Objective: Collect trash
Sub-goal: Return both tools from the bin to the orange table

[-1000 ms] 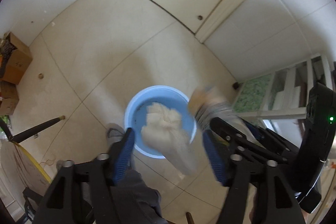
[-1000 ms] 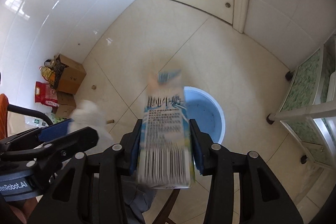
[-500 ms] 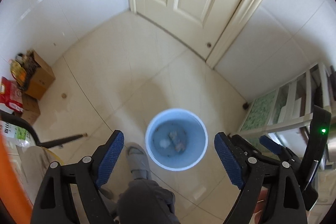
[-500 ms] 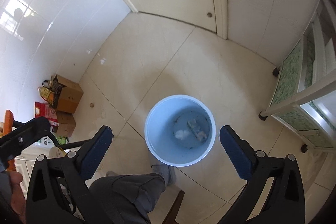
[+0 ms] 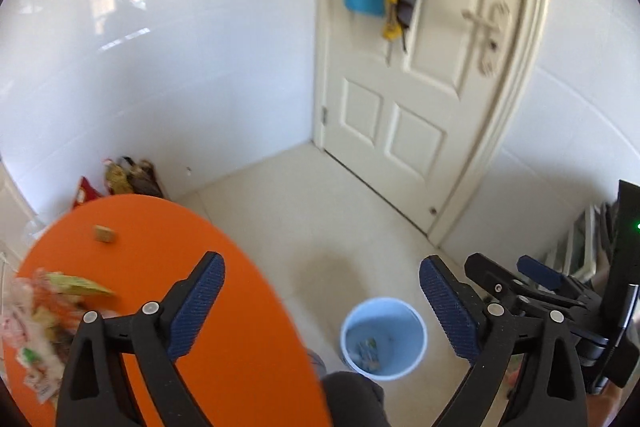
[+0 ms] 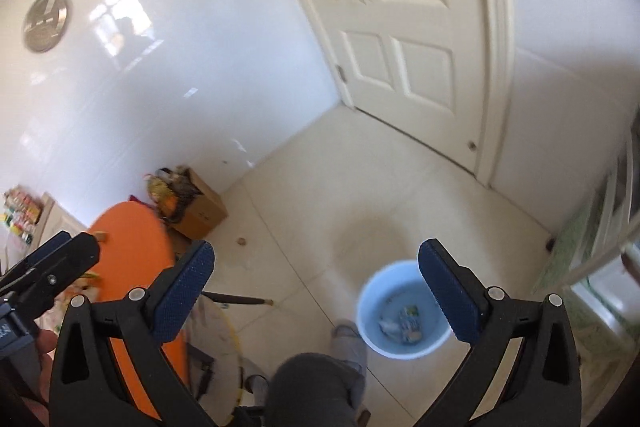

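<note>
- A few pieces of trash [image 6: 404, 325] are already lying inside the blue bin [image 5: 416, 319] on the floor.
- More wrappers [image 5: 44, 311] and a small block [image 5: 105, 235] are waiting on the orange table [image 5: 224, 307].
- The left tool [image 5: 320, 307] is spreading its jaws with nothing between them; the right tool [image 6: 316, 291] is gaping wide, carrying nothing.

Both grippers emptied, views lifted from the bucket

The tissue wad and carton, held a second ago, now lie in the blue bucket [image 5: 383, 337]; left gripper [image 5: 322, 301], jaws opening, and right gripper [image 6: 316, 293] hold nothing; orange table [image 5: 224, 307] now shows.
</note>
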The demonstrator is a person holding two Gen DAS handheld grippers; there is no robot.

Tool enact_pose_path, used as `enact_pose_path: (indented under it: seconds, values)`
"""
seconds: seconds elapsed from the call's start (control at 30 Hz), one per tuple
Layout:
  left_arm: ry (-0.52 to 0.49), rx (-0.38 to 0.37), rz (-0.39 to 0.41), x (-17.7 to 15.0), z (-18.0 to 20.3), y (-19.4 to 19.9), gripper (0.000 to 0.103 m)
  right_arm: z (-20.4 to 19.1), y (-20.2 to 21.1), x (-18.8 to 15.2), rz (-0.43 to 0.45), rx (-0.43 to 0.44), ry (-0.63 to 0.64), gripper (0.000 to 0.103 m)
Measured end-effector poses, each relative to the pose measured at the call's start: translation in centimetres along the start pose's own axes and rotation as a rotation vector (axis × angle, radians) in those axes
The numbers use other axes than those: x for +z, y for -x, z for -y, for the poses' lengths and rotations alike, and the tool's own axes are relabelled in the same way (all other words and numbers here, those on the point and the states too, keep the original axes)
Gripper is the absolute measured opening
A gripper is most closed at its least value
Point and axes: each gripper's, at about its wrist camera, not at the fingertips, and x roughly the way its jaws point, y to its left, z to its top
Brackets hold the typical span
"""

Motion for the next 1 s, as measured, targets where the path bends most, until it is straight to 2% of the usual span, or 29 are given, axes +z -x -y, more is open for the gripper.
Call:
enact_pose_path:
  seconds: [0.17, 0.23, 0.53, 0.73, 1.0]
  values:
    - [0.065, 0.094, 0.133, -3.3, -3.7, 8.3, 0.101, -8.1, 3.6, 0.8, 0.081, 0.085, 0.123, 0.103]
    - [0.084, 0.154, 0.181, -5.1, -5.0, 11.7, 0.102, -11.1, 4.8, 0.8, 0.109, 0.115, 0.171, 0.103]
    - [0.224, 0.332, 0.314, -14.5, -9.9, 23.2, 0.102, -23.5, 9.4, -0.8, 0.202, 0.257, 0.365, 0.103]
    - [0.295, 0.452, 0.364, -18.4, -10.8, 26.5, 0.102, -29.5, 12.1, -3.6, 0.245, 0.344, 0.491, 0.103]
    - [0.414, 0.538, 0.374, -25.3, -11.7, 30.2, 0.102, -33.1, 13.5, -6.9, 0.263, 0.411, 0.594, 0.103]
